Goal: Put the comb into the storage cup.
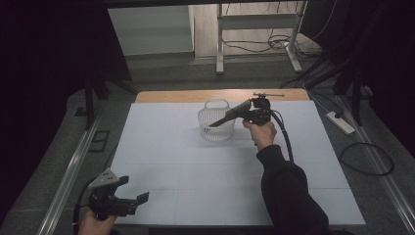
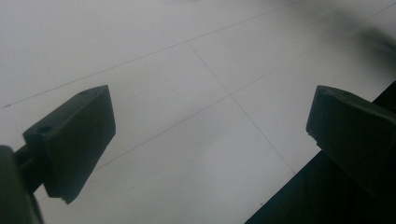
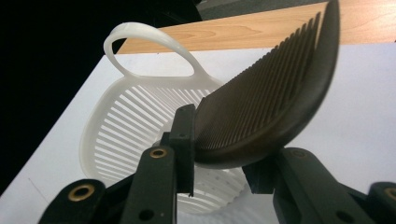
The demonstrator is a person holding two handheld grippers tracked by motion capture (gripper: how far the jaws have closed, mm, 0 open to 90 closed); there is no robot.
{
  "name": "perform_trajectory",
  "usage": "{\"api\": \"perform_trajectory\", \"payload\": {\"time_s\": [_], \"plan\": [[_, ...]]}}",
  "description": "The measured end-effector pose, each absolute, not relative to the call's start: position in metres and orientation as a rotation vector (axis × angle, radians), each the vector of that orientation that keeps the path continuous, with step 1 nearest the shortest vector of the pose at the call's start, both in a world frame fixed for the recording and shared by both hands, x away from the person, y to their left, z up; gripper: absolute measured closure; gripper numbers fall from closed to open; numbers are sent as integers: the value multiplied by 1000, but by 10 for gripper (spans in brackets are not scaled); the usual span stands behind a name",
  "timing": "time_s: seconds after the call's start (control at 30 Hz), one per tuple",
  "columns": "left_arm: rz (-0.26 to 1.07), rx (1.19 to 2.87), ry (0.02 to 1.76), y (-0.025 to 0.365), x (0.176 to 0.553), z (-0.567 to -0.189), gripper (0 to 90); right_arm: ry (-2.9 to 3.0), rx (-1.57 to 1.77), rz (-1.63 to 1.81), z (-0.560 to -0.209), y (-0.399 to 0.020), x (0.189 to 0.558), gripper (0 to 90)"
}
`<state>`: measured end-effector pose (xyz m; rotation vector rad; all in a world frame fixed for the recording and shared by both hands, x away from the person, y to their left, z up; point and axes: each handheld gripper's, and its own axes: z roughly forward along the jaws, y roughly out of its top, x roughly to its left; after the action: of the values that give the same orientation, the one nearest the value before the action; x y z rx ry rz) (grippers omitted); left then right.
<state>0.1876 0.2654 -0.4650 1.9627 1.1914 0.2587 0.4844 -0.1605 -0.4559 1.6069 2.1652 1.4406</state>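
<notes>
A dark comb (image 1: 230, 116) slants down to the left, with its far tip over the mouth of a white slatted basket (image 1: 215, 131) standing at the back middle of the white board. My right gripper (image 1: 247, 108) holds the comb's near end. In the right gripper view the comb (image 3: 271, 93) lies tilted between the jaws and touches both, with the basket (image 3: 121, 130) and its loop handle just beyond. My left gripper (image 1: 133, 189) hovers at the board's front left corner. Its jaws are wide apart over bare board, and nothing sits in the left gripper (image 2: 210, 126).
The white board (image 1: 195, 171) covers a wooden table whose far edge (image 1: 195, 95) shows behind the basket. Metal rails run along both sides on the floor. A power strip (image 1: 342, 122) and loose cables lie on the floor at the right.
</notes>
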Motion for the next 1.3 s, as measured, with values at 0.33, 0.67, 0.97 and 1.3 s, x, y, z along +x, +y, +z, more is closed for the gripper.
{"api": "perform_trajectory", "payload": {"time_s": [0.33, 0.67, 0.97, 1.3], "plan": [[258, 1965, 1191, 265, 188, -465, 23, 2183, 1527, 1368, -453, -159, 482, 579], [256, 1965, 1192, 265, 188, -465, 23, 2192, 1483, 1343, -450, -157, 481, 438], [258, 1966, 1192, 265, 188, -465, 23, 2218, 1411, 1296, -446, -154, 477, 311], [258, 1966, 1193, 265, 188, -465, 23, 2257, 1372, 1274, -439, -157, 473, 255]]}}
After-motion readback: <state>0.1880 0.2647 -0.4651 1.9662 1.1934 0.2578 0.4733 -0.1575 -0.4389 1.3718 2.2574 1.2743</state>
